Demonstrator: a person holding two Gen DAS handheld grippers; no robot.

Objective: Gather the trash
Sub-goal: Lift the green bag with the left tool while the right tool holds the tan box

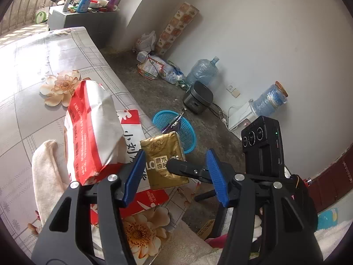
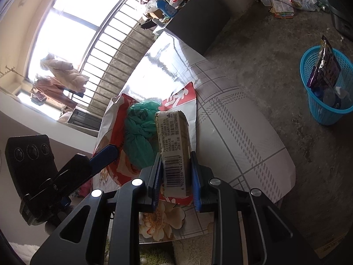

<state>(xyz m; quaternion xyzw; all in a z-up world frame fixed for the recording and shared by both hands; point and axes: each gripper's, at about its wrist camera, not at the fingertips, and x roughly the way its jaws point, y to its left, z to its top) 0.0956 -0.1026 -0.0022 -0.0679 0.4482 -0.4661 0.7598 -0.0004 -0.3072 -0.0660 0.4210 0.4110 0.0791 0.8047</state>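
My right gripper [image 2: 175,174] is shut on a gold tissue pack [image 2: 174,141], held over the table; in the left wrist view the pack [image 1: 163,161] shows pinched by the right gripper's black finger. My left gripper [image 1: 176,172] is open and empty, its blue pads either side of the pack. A red and white paper bag [image 1: 92,128] lies on the table, with a green plastic bag [image 2: 139,132] on it. A blue trash basket [image 2: 326,88] stands on the floor, holding a purple wrapper and bottles; it also shows in the left wrist view [image 1: 176,128].
The table [image 1: 33,88] has a flowered grey cloth, with a beige towel [image 1: 46,176] at its near side. On the floor lie a rice cooker [image 1: 198,97], water jugs [image 1: 203,70], litter by the wall and a power strip. A cluttered grey cabinet [image 1: 81,15] stands behind.
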